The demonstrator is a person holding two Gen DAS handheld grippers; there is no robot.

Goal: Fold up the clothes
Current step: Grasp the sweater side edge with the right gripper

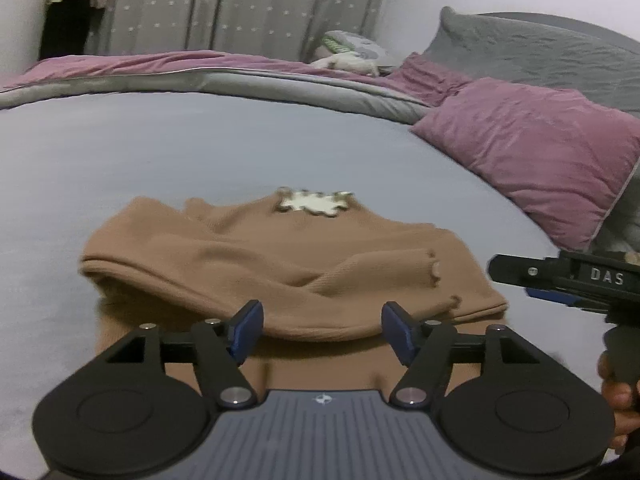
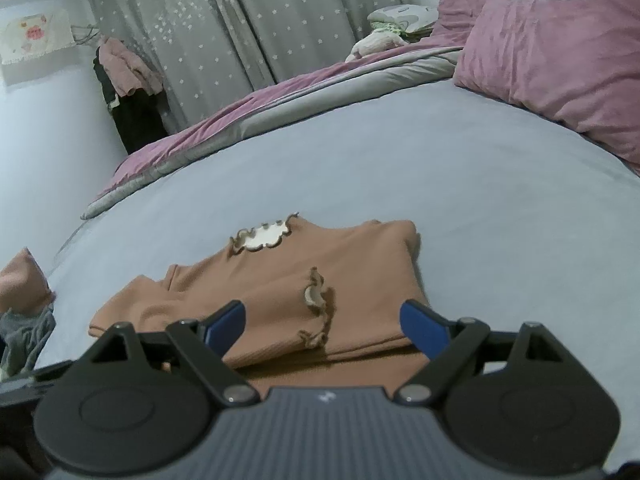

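On the near bed sheet (image 1: 160,152), both the left gripper (image 1: 320,330) and right gripper (image 2: 324,330) are hovering spread empty over the soft, limp brown top (image 1: 280,264), best pinched at its near hem.

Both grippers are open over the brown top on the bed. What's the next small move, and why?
Probably lower both and close on the near hem. The brown top lies with sleeves folded in, its near edge between the open left gripper and open right gripper; neither holds cloth, so the bottom-to-collar fold looks not yet done.
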